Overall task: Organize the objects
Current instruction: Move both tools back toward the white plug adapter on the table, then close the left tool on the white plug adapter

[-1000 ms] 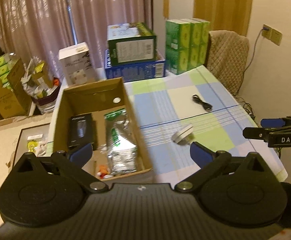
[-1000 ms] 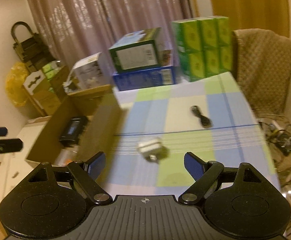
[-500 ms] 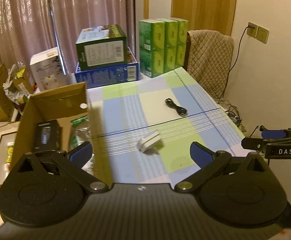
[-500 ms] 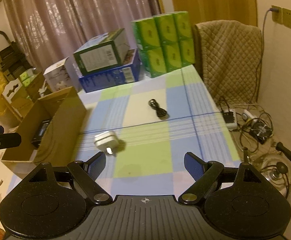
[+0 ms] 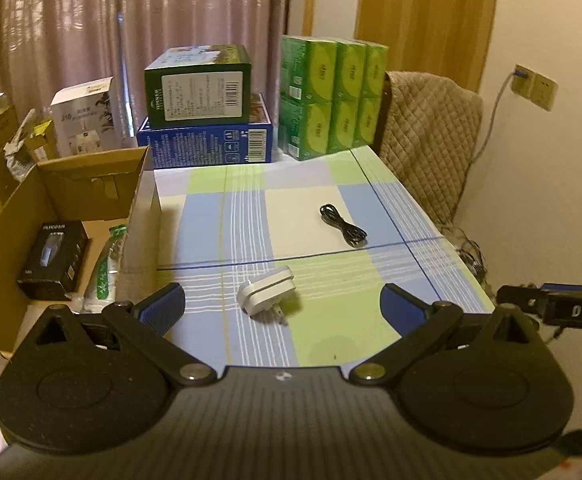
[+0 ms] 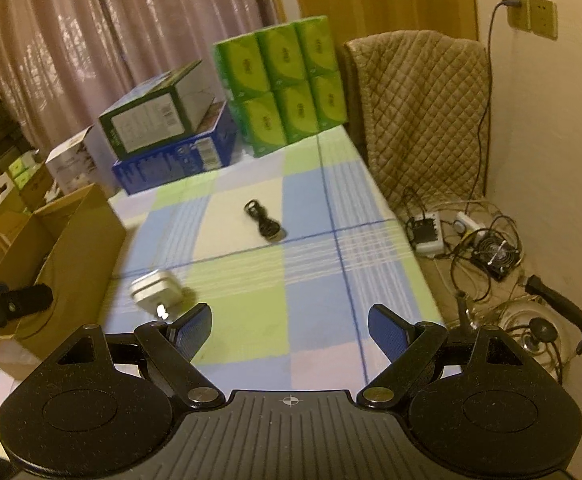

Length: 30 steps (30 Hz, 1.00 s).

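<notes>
Both grippers hang above the near edge of the table (image 5: 323,184), and neither holds anything. The left gripper (image 5: 282,307) has its jaws spread wide; the right gripper (image 6: 290,326) is the same. The white charger (image 5: 266,293) lies on the checked cloth near the left one — just beyond its fingers, not touching. The black cable (image 5: 342,226) lies farther back, well apart. The cardboard box (image 5: 9,216) stands at the left edge, with a black pack (image 5: 53,258) inside.
</notes>
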### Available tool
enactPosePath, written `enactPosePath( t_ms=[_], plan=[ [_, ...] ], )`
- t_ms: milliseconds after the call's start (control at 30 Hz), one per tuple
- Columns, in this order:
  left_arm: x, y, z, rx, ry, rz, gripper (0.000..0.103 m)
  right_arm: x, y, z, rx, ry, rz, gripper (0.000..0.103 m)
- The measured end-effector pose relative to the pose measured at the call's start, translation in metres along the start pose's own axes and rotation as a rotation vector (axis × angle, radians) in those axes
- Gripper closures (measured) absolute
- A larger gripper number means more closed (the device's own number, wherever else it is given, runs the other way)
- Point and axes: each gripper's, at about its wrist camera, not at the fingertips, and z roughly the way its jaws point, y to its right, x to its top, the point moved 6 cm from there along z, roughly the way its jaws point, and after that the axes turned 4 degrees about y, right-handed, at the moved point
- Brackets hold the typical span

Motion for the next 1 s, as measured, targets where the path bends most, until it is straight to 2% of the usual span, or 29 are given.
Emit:
enactPosePath(
  t_ms=[167,467,700,867,1000],
  plan=[
    [-0.018,0.004,0.026,0.031,-0.001,-0.045,0.001,0.002,0.009,0.016,-0.005,0.029,-0.007,0.020],
    [-0.044,-0.001,0.080,0.114,-0.009,-0.053,0.001,0.004,0.016,0.073,0.005,-0.016,-0.062,0.020],
    [-0.057,-0.003,0.126,0.204,0.007,-0.106,0.001,0.007,0.021,0.123,0.005,-0.033,-0.037,0.020],
    [-0.059,0.006,0.152,0.229,0.022,-0.082,0.002,0.011,0.020,0.152,0.003,-0.053,-0.074,0.020],
    [-0.059,0.005,0.168,0.276,0.006,-0.078,0.015,0.012,0.024,0.174,-0.014,-0.072,-0.110,0.020]
  ],
)
